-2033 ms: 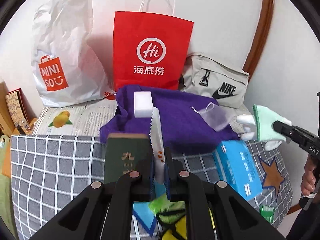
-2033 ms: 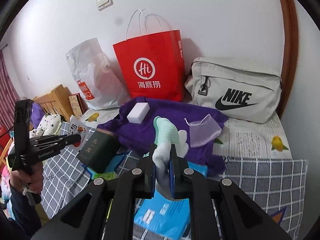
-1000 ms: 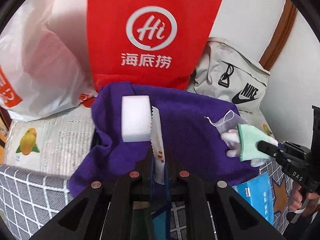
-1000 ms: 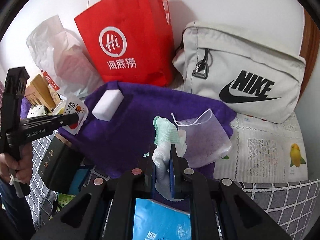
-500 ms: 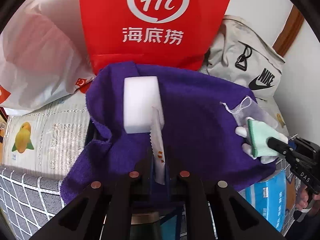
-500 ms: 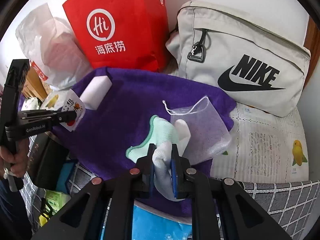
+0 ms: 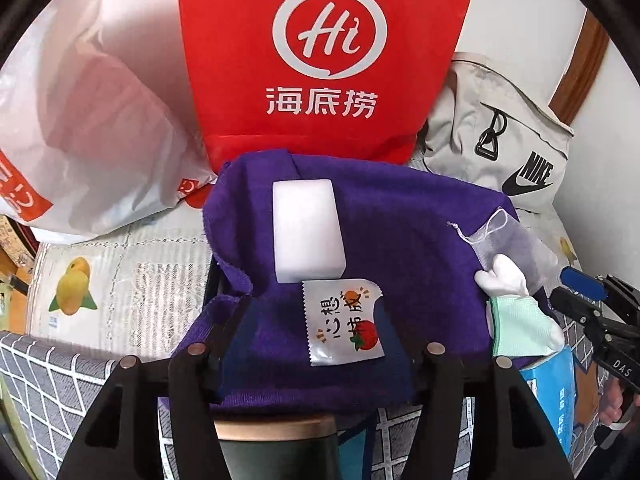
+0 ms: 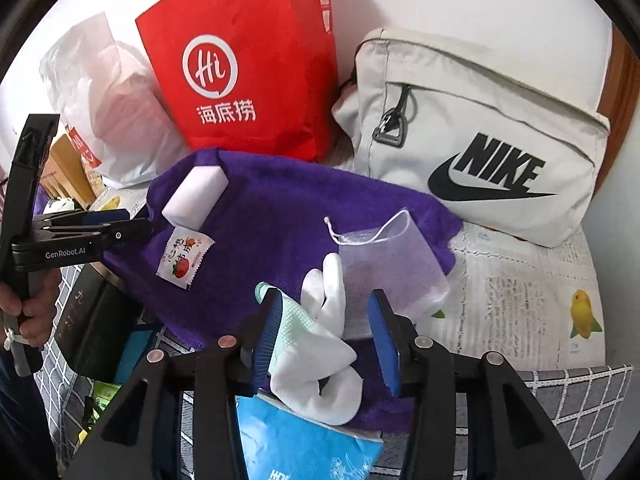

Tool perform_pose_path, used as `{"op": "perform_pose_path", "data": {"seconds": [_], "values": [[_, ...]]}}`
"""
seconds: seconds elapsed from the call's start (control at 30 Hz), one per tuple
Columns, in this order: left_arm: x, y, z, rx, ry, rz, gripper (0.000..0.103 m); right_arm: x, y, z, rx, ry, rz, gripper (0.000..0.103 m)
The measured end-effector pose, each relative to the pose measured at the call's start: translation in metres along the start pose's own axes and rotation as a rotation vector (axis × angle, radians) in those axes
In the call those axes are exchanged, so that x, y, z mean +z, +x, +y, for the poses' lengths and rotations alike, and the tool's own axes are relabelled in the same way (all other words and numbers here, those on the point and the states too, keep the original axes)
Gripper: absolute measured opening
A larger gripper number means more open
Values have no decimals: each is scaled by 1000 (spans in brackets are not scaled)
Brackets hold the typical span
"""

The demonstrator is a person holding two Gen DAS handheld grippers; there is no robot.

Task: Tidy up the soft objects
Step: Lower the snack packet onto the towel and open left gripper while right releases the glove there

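Observation:
A purple towel point(image 7: 420, 232) point(image 8: 272, 216) is spread in front of the bags. On it lie a white sponge point(image 7: 306, 228) point(image 8: 196, 196), a printed sachet point(image 7: 342, 322) point(image 8: 184, 258), a sheer mesh pouch point(image 7: 512, 240) point(image 8: 392, 260) and a white and green glove point(image 7: 516, 312) point(image 8: 316, 344). My left gripper point(image 7: 318, 320) point(image 8: 138, 220) is opening; the sachet lies flat between its jaws, free of them, just below the sponge. My right gripper point(image 8: 324, 294) point(image 7: 568, 292) is opening too. The glove rests slack between its blue pads point(image 8: 384, 340), its green cuff leaning on the left one.
A red paper bag point(image 7: 328, 60), a white plastic bag point(image 7: 88, 128) and a grey Nike bag point(image 8: 480, 136) stand along the wall. A blue tissue pack point(image 8: 304, 440) and a dark box point(image 8: 88, 320) lie at the towel's near edge, on checked cloth point(image 7: 52, 380).
Both grippers have opened. The sachet dropped from upright in the left jaws to flat on the towel. The glove slumped loose from the right jaws beside the mesh pouch.

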State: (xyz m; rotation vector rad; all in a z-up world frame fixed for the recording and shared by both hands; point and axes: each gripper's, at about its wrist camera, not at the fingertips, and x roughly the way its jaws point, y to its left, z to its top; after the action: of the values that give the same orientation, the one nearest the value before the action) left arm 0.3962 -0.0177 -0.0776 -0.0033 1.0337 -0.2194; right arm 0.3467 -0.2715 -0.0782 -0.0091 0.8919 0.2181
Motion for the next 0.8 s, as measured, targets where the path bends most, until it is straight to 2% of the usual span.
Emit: {"op": "perform_pose_path", "data": {"seconds": [0.2,0.4,0.47,0.53,0.8], "values": [[-12,-19,-1,23,-7,-12,58,-7,-28,-2,-14,23,-31,45],[-35,-54,-6,25,-6,-49,58,-25,-71,10,-27,29,-83,45],[-46,-68,-6,21,-14,-61,58,-34,-88,18,-48,25,-104,46],[-60,-82,-6,6,-24,-70,59,-42,-102,25,-47,26,-121,53],[-118,-129,-14,-4,-33,-111,62,-90,-159,52,-52,28,-165,53]]}}
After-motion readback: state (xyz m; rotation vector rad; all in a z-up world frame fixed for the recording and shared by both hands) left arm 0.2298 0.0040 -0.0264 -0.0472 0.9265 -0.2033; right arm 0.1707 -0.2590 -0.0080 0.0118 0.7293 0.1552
